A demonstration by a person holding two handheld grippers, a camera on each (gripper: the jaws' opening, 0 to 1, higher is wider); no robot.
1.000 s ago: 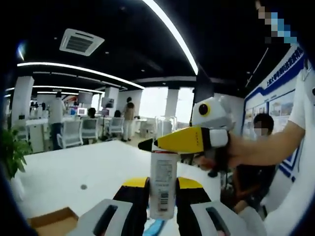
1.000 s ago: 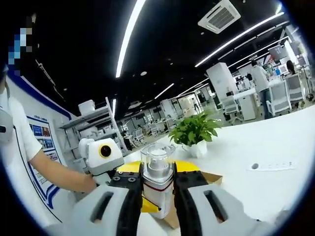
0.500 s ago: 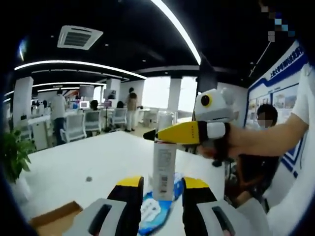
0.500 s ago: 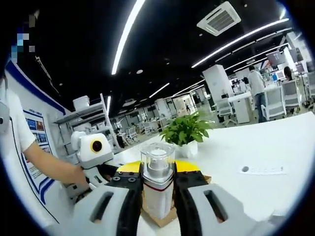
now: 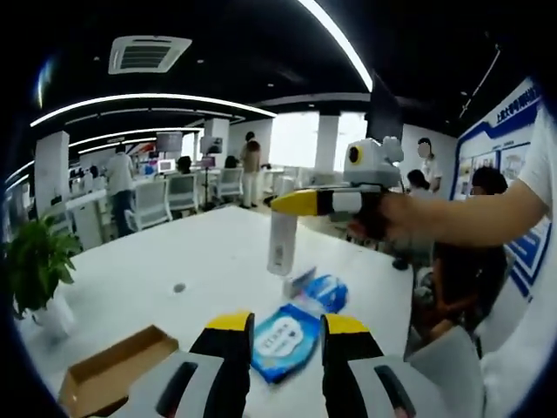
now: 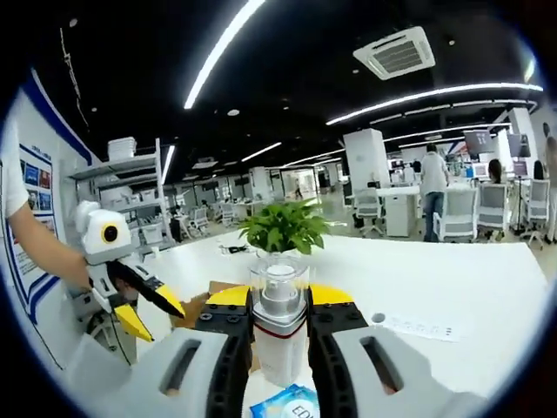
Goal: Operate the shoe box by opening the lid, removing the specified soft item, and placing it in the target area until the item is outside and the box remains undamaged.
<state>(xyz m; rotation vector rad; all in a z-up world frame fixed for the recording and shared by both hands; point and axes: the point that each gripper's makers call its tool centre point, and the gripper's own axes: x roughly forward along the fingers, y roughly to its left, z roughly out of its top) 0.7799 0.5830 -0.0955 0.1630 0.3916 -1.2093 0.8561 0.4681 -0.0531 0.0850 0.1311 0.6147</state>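
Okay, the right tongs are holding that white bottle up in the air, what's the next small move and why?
Probably lower the white bottle to bare table and set it upright. The right tongs grip it above the table, and the left tongs are open and apart from it, over the blue wipes pack.

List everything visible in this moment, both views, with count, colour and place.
Bottle: 1, white with a clear cap, held in the right gripper above the table.
Wipes pack: 1, blue and white, flat on the table.
Small blue packs: about 2, on the table beyond the wipes pack.
Box: 1, brown cardboard, open, near table edge.
Plant: 1, green, white pot, on the table.
Table: 1, white.
Office chairs, desks, people: several, far background.
Left gripper: yellow-tipped jaws, open.
Right gripper: yellow-tipped, shut on the bottle.
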